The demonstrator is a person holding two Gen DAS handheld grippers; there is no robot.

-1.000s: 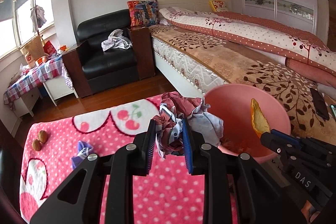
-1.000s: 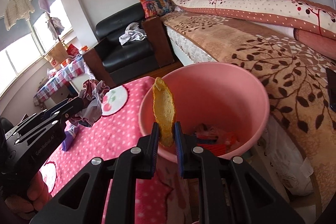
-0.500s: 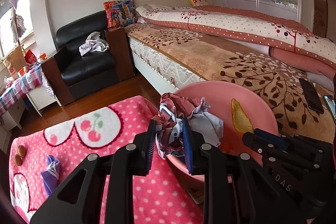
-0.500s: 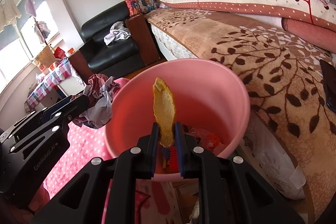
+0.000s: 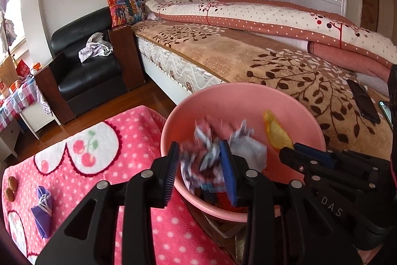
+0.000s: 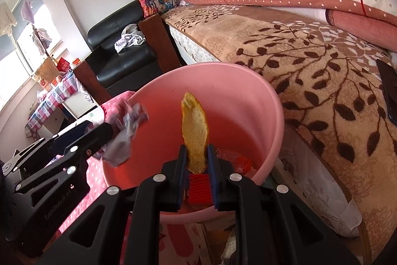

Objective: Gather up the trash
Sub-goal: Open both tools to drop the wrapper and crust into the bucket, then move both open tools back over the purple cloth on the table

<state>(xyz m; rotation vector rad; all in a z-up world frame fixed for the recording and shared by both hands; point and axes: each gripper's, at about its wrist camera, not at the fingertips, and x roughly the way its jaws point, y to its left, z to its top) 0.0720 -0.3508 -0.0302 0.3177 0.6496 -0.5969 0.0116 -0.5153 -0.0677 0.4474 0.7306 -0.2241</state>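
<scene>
A pink bin (image 5: 248, 96) (image 6: 268, 101) stands between the pink rug and the bed, with red trash in its bottom. My left gripper (image 5: 199, 158) is over the bin's near rim, its jaws spread, and a crumpled wrapper (image 5: 211, 155) (image 6: 124, 138) sits blurred between them, dropping loose. My right gripper (image 6: 196, 158) is shut on an orange peel (image 6: 194, 133) (image 5: 276, 134) and holds it upright over the bin's mouth. On the rug lie a purple wrapper (image 5: 42, 205) and two walnuts (image 5: 11, 186).
The bed (image 5: 273, 58) with a brown leaf blanket runs along the right, two phones (image 5: 363, 101) on it. A black armchair (image 5: 84, 68) holding a cloth stands behind the rug (image 5: 86, 165). A small table with a checked cloth (image 5: 15, 96) is at the left.
Both grippers moved forward over the bin. My left gripper's jaws opened and the crumpled wrapper came loose, now blurred as it drops. The right still holds the peel.
</scene>
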